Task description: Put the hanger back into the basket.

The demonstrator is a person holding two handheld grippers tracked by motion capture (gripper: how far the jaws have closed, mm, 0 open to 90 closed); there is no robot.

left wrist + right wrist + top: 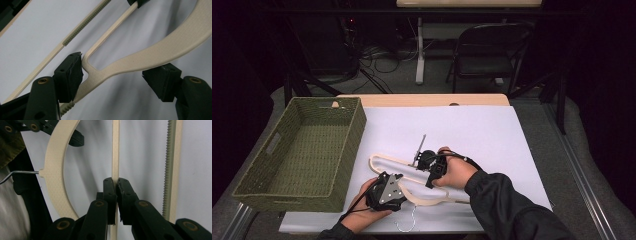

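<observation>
Cream plastic hanger held at two points on the counter

Cream hanger (412, 181) lies on the white cloth (472, 130) near the front edge of the counter, its wire hook (408, 223) pointing toward the person. Right claw (116, 184) is closed tight on the thin crossbar (115, 150). Left claw (117, 75) stands open around the end of the curved shoulder, where shoulder and crossbar join: one pad (71, 72) touches the plastic, the other sits clear of it, so it has no hold yet.

Judging by this, the step in hand is getting a two-point grip before lifting the hanger, likely toward the green woven basket (343, 165) at the left of the counter. Next, the left claw would need to close squarely on the joint without pushing the hanger sideways; then both should rise together, level, so the thin bar does not twist or slip from the right claw. A second ribbed bar (172, 165) runs beside the gripped one and should stay clear of the pads.

No brand, label or writing can be read anywhere
</observation>
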